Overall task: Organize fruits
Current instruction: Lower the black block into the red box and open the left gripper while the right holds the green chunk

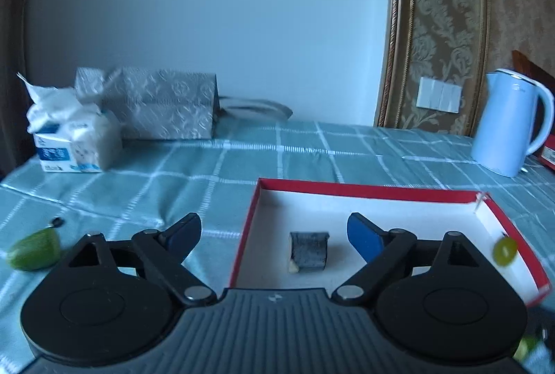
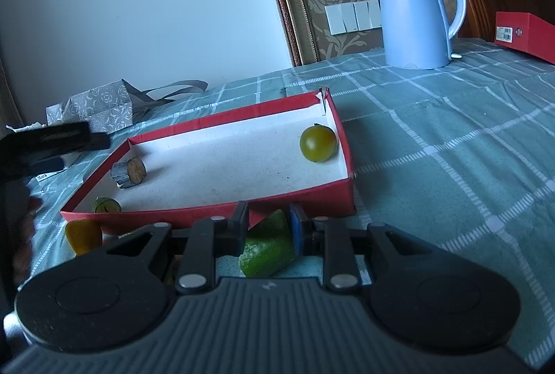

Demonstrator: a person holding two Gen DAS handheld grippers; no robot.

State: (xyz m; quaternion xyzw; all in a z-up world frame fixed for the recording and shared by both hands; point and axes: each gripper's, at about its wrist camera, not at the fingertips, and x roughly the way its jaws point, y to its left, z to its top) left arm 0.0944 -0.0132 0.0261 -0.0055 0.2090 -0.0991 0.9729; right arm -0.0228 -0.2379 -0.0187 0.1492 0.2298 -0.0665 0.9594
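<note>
1 tomato (image 2: 318,144), 1 dark chunk (image 2: 129,172) in tray (image 2: 222,214)

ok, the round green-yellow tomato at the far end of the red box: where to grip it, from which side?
Take the tomato across its round middle, coming from above. It sits close to the end wall of the red box, so a level approach would likely foul a finger on the rim. The smooth round skin may slip, so centre it.

One tray (image 2: 312,193), one tomato (image 2: 318,143), one log piece (image 2: 129,172), one kettle (image 2: 414,13), one gift bag (image 1: 166,103), one tissue pack (image 1: 74,145).
</note>
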